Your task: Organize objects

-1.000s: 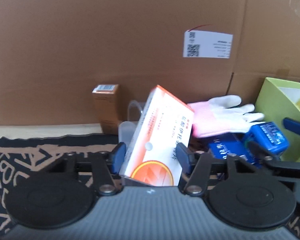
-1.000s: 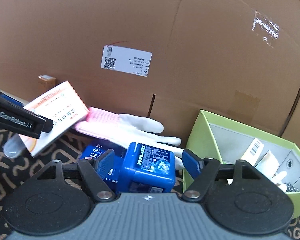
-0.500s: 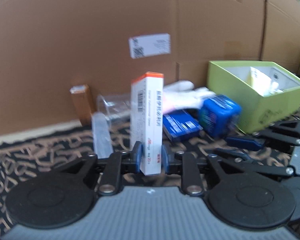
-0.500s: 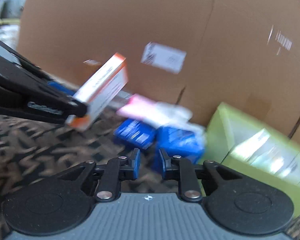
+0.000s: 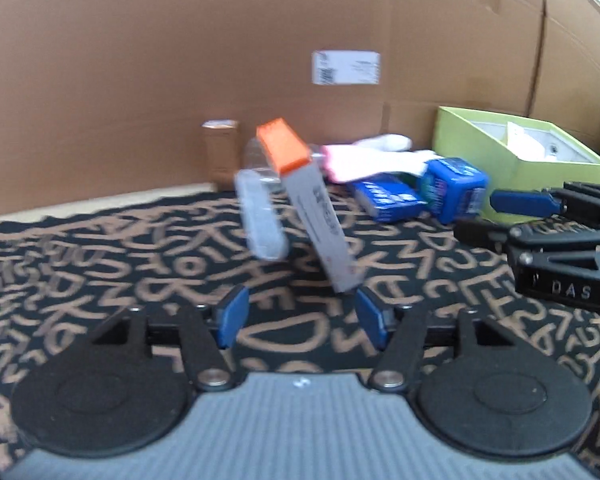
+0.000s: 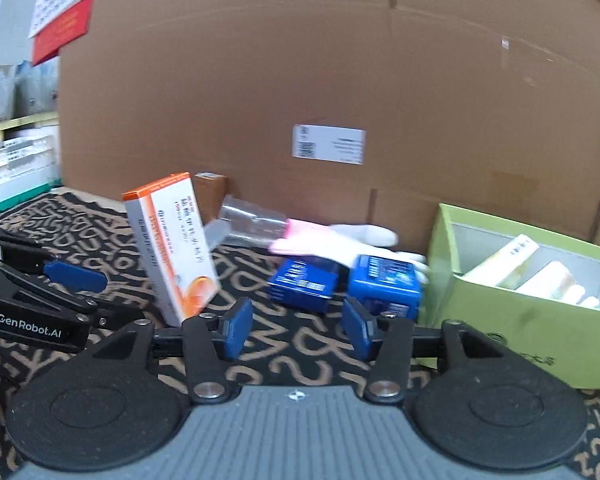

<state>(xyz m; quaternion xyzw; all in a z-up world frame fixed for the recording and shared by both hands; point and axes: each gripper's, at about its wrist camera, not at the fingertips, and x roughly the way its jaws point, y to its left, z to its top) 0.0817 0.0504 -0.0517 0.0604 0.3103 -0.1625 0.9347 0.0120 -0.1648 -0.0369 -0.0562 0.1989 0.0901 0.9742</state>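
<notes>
Currently we list: carton [image 5: 318,216] on mat [image 5: 100,264], tilted, long axis toward 11 o'clock, at 12 o'clock from left gripper [image 5: 300,316], the nearer; both it and right gripper [image 6: 296,322] gape empty.

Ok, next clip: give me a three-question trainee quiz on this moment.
1. True or false: the left gripper clamps the orange-topped box.
2. Where does the glove lie? A) in the green box B) on the blue boxes C) in the right gripper
3. Fill in: the orange-topped box stands ____ on the patterned cloth.

Key: 1 false, its jaws are open; 2 B; 3 tilted.
</notes>
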